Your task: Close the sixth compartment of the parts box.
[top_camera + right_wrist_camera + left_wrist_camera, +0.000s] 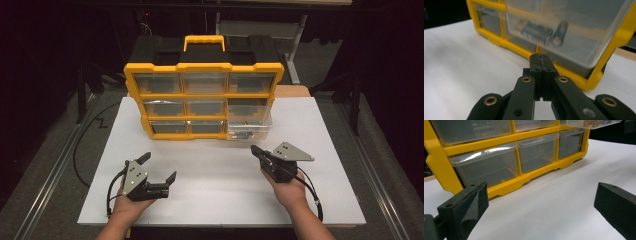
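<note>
— Right tongs (256,150): pressing both jaws flat together, gripping nothing, hovering just in front of the pulled-out drawer (248,127) at the organizer's bottom right.

— Left tongs (160,167): standing wide open, gripping nothing, resting low over the counter (210,200), well apart from the yellow organizer (204,97).

— Lying inside that drawer: batteries (536,32), dark-cased, seen through the clear front wall in the right gripper view, two side by side lengthwise and one more end-on.

— Sticking out past the other drawers, that one; sitting flush in the yellow frame, the rest, looking clear-fronted in the left gripper view.

— Standing toward the back of the white counter, handle (203,42) pointing up; holding the tongs from the near edge, two hands.
</note>
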A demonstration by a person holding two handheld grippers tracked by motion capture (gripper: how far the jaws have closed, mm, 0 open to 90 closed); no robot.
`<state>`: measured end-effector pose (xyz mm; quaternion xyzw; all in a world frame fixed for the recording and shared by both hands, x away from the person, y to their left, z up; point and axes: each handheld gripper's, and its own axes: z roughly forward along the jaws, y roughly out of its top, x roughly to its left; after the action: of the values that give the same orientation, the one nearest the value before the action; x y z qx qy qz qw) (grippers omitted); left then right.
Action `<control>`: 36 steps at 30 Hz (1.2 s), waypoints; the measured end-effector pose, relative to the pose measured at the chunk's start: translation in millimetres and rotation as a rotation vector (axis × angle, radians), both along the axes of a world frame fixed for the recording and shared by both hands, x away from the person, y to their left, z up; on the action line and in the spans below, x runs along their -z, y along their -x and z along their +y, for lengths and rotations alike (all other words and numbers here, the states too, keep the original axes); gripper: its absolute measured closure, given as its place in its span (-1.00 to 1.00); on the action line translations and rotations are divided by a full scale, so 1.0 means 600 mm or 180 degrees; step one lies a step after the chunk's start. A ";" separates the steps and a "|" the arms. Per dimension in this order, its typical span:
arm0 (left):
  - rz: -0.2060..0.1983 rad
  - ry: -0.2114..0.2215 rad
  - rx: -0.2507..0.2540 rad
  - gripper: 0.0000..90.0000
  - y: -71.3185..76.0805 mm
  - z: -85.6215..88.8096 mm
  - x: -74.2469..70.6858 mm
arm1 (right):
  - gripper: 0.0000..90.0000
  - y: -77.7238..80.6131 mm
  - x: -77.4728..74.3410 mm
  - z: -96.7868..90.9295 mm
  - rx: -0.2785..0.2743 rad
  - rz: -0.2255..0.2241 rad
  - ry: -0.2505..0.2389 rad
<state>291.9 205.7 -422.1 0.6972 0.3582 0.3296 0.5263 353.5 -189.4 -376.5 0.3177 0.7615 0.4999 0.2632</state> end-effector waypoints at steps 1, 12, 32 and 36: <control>0.0000 0.0002 -0.0001 -0.99 0.000 0.000 0.000 | 1.00 -0.003 -0.005 0.003 0.0002 -0.0009 -0.0038; -0.0011 0.0011 -0.0002 -0.99 0.001 0.001 -0.001 | 1.00 -0.015 -0.039 0.027 0.0018 -0.0158 -0.0047; -0.0022 0.0026 0.0003 -0.99 0.002 0.002 -0.002 | 1.00 -0.024 -0.079 0.043 0.0070 -0.0284 -0.0117; -0.0029 0.0036 -0.0005 -0.99 0.002 0.002 -0.002 | 1.00 -0.030 -0.081 0.044 0.0102 -0.0273 -0.0114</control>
<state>290.8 207.1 -420.8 0.6925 0.3581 0.3311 0.5316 371.3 -163.0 -327.9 0.3128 0.7353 0.5222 0.2979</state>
